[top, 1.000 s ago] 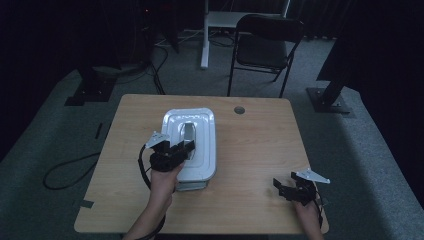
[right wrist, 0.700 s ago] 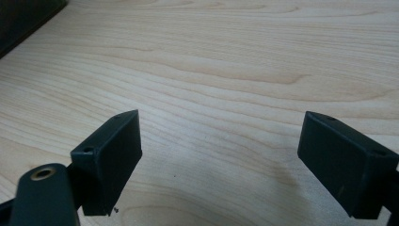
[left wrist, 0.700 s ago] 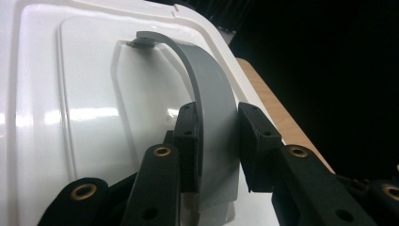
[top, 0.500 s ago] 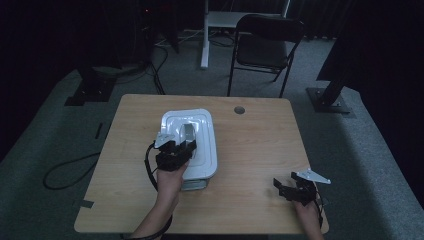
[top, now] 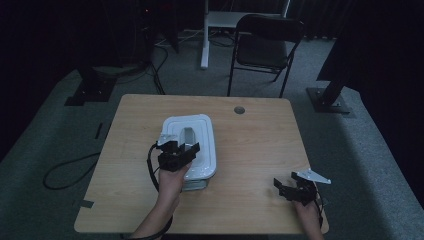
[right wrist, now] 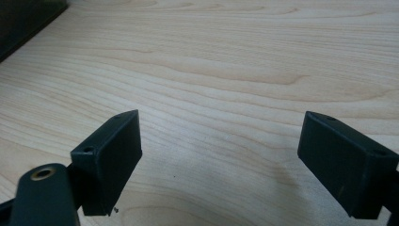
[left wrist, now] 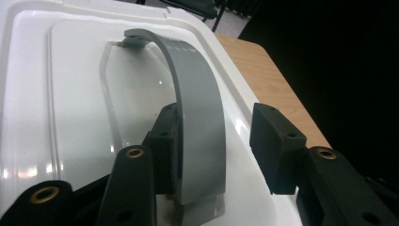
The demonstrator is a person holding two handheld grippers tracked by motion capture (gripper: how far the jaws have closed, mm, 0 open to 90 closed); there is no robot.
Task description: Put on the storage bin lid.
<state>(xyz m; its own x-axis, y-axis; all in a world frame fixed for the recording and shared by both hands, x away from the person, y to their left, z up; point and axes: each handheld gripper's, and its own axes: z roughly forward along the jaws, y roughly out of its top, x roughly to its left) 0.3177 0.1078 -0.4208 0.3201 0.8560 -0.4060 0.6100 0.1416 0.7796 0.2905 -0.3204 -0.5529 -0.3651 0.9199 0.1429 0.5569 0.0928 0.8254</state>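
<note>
- Left gripper view: the left hand-held gripper point(left wrist: 214, 141) has just been opening; its jaws stand apart with the grey handle point(left wrist: 195, 117) between them, one pad touching it, the other clear, so nothing is clamped.
- The white box point(top: 192, 145) sits on the worktop point(top: 260, 150), left of centre, handle raised over its lid point(left wrist: 80, 108).
- Risk: lifting now, the handle slips out, since only one pad bears on it.
- Risk: closing off-centre on the thin curved strap could twist it sideways or tilt the box.
- The right hand-held gripper point(right wrist: 219, 160) hovers wide open, holding nothing, over bare wood near the front right corner; too far away to steady the box if it tips.
</note>
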